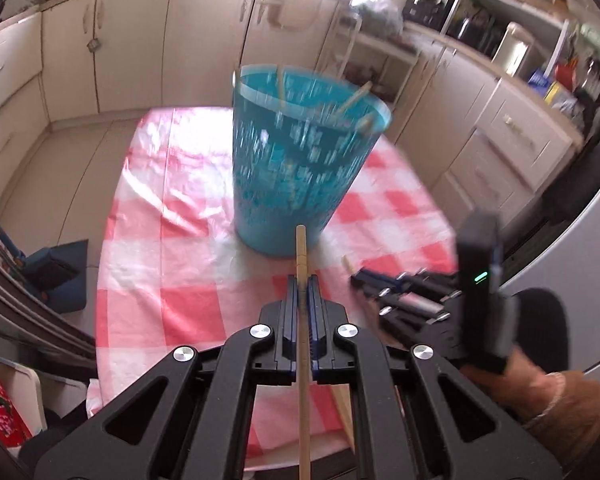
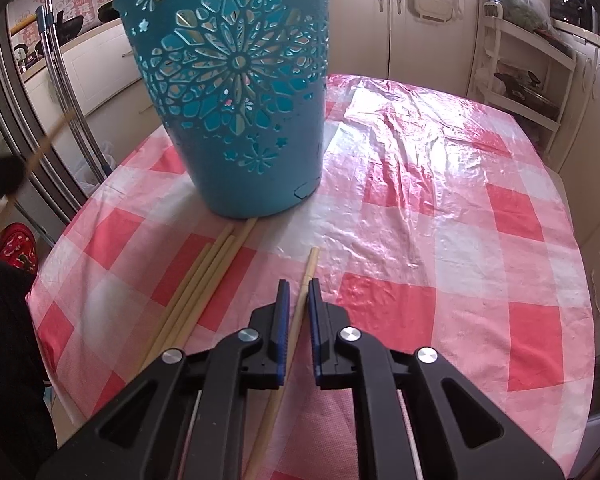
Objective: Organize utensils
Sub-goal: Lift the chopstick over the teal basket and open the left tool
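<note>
Motion blurs the teal basket (image 1: 300,160), and both held chopsticks run off the lower edges.

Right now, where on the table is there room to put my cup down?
The checked tablecloth is bare to the right of the teal basket, out to the far and right edges. It is crowded in front of the basket: loose chopsticks lie there, and the right hand-held gripper has another chopstick between its pads.
</note>
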The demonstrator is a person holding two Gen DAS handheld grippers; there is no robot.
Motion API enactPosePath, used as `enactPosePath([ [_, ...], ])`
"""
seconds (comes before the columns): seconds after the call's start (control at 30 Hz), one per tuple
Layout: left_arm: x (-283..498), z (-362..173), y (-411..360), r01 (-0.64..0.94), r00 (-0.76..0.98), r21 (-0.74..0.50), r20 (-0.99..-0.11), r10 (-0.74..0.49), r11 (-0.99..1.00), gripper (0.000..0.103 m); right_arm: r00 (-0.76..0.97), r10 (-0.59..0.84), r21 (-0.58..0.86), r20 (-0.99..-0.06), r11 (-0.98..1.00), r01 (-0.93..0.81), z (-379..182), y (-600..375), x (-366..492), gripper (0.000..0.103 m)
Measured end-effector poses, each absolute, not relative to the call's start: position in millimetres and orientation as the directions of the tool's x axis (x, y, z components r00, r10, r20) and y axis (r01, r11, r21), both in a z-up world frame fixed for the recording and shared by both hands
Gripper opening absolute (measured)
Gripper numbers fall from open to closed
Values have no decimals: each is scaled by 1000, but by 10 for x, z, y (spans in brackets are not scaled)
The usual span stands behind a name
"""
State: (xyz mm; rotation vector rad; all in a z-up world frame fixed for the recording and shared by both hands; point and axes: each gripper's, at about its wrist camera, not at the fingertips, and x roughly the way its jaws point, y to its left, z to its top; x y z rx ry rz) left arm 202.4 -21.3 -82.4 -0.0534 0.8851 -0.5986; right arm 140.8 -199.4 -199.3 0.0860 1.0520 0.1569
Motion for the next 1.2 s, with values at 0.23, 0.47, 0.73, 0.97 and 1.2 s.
enactPosePath([
  [0.23, 2155, 101, -233, 502, 626, -301, -520, -581, 810, 4, 490, 165, 142, -856, 986, -85, -1993, -1984, 1401, 10],
  [0.47, 2683, 586, -485, 435, 766, -323, -359, -534, 841, 4, 491, 169, 148, -855, 986, -81, -1990, -1990, 1397, 10],
  [0.73, 3344, 333, -786, 313, 845, -316, -339, -414, 896, 5, 488, 187, 174, -853, 982, -73, -1994, -2031, 1426, 10],
  [0.97, 3565, 27, -794, 244, 859, -292, -377, -346, 925, 5, 489, 192, 179, -851, 981, -73, -2003, -2039, 1438, 10],
  [1.2, 3532, -132, -821, 248, 847, -228, -420, -325, 942, 5, 491, 187, 172, -851, 982, -76, -2003, -2027, 1432, 10],
])
